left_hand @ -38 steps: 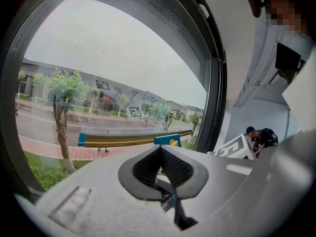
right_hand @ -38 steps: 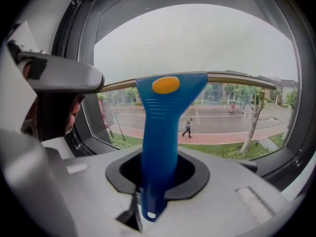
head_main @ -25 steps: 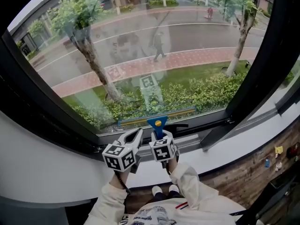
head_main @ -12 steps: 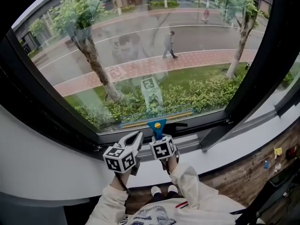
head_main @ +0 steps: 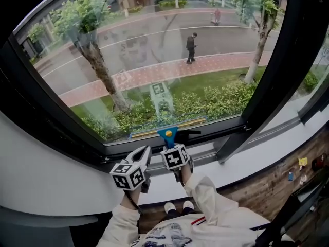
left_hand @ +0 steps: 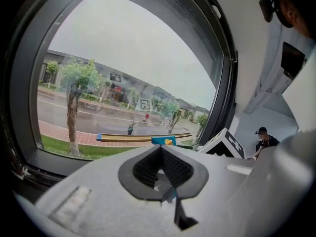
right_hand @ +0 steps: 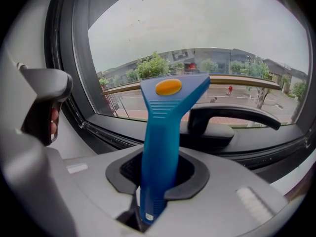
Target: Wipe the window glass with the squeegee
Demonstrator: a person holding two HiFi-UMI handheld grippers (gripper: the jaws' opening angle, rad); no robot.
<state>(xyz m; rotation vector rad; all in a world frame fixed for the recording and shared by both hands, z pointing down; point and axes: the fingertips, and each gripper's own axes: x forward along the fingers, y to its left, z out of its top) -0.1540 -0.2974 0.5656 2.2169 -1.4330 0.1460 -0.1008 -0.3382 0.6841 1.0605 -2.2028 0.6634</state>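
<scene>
Right claw is clamped tight on the blue handle of the squeegee, holding it upright. Its yellow blade sits level across the very bottom of the window glass, right by the black window handle. Left claw is pinched closed with nothing in it, sitting just beside the right one, low in front of the dark window frame.

Upper-floor room (office, perhaps): big window overlooks a tree-lined street below.
</scene>
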